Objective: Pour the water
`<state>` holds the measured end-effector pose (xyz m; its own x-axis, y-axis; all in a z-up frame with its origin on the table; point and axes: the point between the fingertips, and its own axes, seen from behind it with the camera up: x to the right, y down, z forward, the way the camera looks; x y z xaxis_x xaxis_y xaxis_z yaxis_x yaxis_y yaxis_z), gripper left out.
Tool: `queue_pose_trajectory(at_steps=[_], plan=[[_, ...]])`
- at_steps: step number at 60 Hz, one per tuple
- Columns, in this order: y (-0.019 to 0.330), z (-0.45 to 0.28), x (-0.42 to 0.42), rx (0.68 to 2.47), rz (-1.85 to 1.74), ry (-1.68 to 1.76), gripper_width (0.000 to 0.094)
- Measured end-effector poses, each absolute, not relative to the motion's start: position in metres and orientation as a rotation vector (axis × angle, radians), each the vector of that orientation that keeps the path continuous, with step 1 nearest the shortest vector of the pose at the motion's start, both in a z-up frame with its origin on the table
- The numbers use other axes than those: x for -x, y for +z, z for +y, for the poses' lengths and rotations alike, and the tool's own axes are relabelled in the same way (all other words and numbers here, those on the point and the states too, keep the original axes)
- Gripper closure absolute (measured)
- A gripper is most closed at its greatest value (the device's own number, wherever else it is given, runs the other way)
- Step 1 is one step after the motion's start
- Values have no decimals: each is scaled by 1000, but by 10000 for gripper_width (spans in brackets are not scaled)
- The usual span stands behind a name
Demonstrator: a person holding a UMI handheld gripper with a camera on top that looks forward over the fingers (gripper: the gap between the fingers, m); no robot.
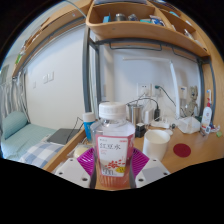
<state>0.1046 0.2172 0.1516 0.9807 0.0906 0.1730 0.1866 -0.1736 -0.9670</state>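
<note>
A clear plastic bottle (112,150) with a white cap and a red-and-white label stands upright between my fingers, filled with pinkish liquid. My gripper (112,166) is shut on the bottle, with the magenta pads (87,164) pressed against both its sides. A white cup (156,142) stands on the wooden desk (190,160) just to the right of the bottle and slightly beyond it.
A red coaster (183,150) lies right of the cup. A metal kettle (140,114), a white bowl (188,126) and bottles (207,113) stand at the back of the desk. A shelf (140,30) hangs overhead. A bed (30,140) lies to the left.
</note>
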Motion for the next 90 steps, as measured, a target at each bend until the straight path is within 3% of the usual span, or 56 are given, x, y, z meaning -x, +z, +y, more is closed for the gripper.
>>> queue_pose_trajectory(at_steps=[9,17,27,41,70,79,80,90], plan=[[169,219,-105,1797,-189,-59,475],[236,225,-83,1767,-62,138,477],[297,244,-49,1671,286,628,480],[295,272,-76,1457,854,1088,485],[255,295,-136,1077,1438,1455,487],[259,298,-143,1073,1480,1452,488],[246,293,-139,1078,1460,1450,488],[269,295,-142,1195,1369,1332,487]])
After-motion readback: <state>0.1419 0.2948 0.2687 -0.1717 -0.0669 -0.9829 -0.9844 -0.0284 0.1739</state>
